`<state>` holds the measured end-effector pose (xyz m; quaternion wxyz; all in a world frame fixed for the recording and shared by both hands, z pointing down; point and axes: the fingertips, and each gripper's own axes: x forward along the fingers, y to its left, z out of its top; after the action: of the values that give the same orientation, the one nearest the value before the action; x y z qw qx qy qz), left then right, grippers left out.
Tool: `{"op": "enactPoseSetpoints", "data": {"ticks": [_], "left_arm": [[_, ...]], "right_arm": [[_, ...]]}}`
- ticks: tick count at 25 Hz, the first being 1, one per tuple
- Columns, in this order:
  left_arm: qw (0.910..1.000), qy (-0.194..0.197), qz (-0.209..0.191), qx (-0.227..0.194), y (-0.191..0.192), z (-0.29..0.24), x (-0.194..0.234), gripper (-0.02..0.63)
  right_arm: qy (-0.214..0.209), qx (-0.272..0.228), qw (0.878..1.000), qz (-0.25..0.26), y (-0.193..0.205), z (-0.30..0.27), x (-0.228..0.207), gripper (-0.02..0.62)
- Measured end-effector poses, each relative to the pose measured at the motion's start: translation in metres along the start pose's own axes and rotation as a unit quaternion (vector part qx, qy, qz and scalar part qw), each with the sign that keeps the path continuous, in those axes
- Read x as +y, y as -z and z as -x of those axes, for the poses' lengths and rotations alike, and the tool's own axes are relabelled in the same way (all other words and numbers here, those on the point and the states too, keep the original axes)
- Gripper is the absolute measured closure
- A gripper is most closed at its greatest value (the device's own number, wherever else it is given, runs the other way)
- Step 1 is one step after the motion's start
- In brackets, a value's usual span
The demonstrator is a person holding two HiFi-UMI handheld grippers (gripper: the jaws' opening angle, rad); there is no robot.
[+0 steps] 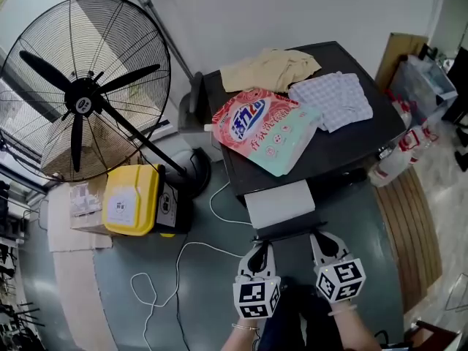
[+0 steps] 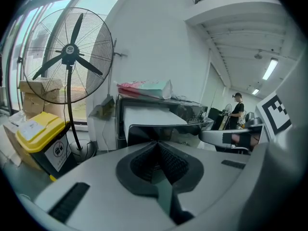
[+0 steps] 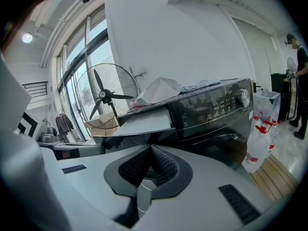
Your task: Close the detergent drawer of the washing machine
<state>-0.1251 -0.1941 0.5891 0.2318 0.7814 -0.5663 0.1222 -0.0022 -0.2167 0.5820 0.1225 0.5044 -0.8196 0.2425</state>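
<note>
The black washing machine [image 1: 344,148] stands ahead with its detergent drawer [image 1: 280,203] pulled out; the drawer has a pale top and a dark front panel [image 1: 287,233]. My left gripper [image 1: 257,250] is shut and empty, its tip just short of the panel's left end. On the other side, my right gripper [image 1: 322,241] is also shut with nothing held, close to the panel's right end. In the left gripper view the drawer [image 2: 144,115] fills the space straight beyond the left gripper [image 2: 156,146]. In the right gripper view the drawer [image 3: 144,121] lies just past the right gripper [image 3: 151,150], left of the control panel [image 3: 216,109].
A detergent bag [image 1: 263,126], a beige cloth [image 1: 270,68] and a checked cloth [image 1: 333,97] lie on the machine's top. A large standing fan [image 1: 84,86] and a yellow bin [image 1: 131,199] are at the left. A white cable [image 1: 175,269] runs across the floor. Bottles [image 1: 398,159] stand at the right.
</note>
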Motion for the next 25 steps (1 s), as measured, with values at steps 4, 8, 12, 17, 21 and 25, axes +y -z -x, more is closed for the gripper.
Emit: {"op": "enactPoseSetpoints", "data": {"ticks": [4, 8, 12, 17, 21, 25], "left_arm": [[0.9999, 0.009, -0.006, -0.002, -0.008, -0.007, 0.002, 0.591], [0.9998, 0.02, -0.008, -0.003, -0.013, -0.013, 0.004, 0.591], [0.9996, 0.027, -0.011, -0.005, -0.017, -0.017, 0.007, 0.591], [0.9995, 0.03, -0.012, -0.003, -0.02, -0.02, 0.009, 0.591], [0.9995, 0.029, -0.01, -0.003, -0.024, -0.024, 0.013, 0.591], [0.9996, 0.025, -0.01, -0.003, -0.027, -0.028, 0.015, 0.591]], "right_arm": [[0.009, -0.007, 1.0, 0.002, -0.011, -0.008, -0.003, 0.571], [0.015, -0.012, 1.0, 0.004, -0.016, -0.015, -0.006, 0.571], [0.022, -0.014, 1.0, 0.005, -0.02, -0.019, -0.006, 0.571], [0.026, -0.015, 1.0, 0.002, -0.024, -0.023, -0.006, 0.571], [0.025, -0.013, 1.0, 0.005, -0.028, -0.029, -0.006, 0.571], [0.022, -0.015, 1.0, 0.003, -0.03, -0.033, -0.007, 0.571]]}}
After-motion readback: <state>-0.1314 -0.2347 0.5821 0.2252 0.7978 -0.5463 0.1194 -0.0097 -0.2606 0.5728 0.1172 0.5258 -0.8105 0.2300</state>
